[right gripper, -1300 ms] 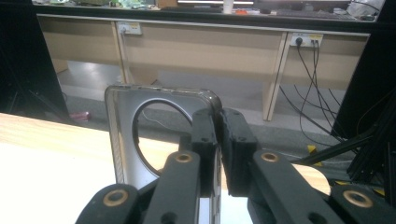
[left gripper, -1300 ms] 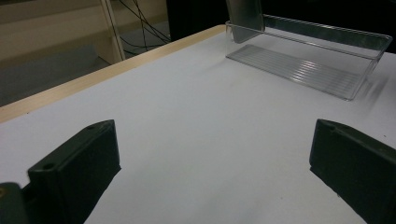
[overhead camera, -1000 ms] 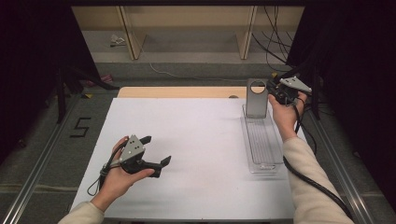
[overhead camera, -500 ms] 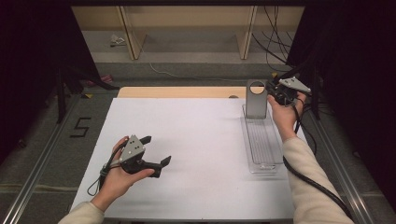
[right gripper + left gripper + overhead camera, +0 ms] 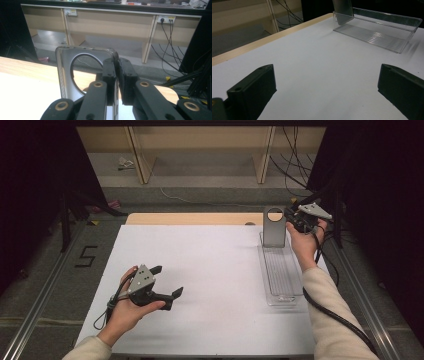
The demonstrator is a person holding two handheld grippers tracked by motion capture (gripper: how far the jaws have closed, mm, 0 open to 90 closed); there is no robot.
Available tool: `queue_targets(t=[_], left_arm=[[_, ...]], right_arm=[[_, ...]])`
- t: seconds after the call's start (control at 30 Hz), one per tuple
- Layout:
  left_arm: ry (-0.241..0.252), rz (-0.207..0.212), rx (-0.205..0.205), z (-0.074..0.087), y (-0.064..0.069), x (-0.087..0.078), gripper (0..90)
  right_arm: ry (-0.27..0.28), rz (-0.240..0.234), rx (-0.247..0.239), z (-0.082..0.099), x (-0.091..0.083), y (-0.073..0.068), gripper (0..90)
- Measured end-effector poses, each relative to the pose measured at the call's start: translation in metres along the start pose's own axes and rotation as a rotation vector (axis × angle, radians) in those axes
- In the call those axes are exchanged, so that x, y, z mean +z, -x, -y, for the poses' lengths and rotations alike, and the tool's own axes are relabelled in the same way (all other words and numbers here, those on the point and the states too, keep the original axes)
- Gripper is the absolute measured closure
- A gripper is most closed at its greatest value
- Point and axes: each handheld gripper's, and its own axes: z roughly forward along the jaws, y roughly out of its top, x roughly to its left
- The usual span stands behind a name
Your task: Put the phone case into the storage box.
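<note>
tabletop (image 5: 210,270): big and white | clear tray (image 5: 280,270): lies on its right side | grey plate with a round hole (image 5: 274,227): stands up at the tray's far end | my right tongs (image 5: 292,220): squeezed tight on the plate's edge | my left tongs (image 5: 167,281): wide open, holding nothing

Clear plastic tray (image 5: 281,270): long, shallow, ribbed floor, lying flat near the table's right edge. Grey end plate (image 5: 273,227): upright at tray's far end, round hole near top.
</note>
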Motion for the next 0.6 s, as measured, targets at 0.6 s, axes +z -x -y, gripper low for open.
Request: queue_targets(t=[0.6], left_arm=[[0.0, 0.0, 0.0, 0.0, 0.0, 0.0, 1.1]], right_arm=[[-0.011, -0.007, 0.003, 0.0039, 0.0038, -0.0013, 84.6]])
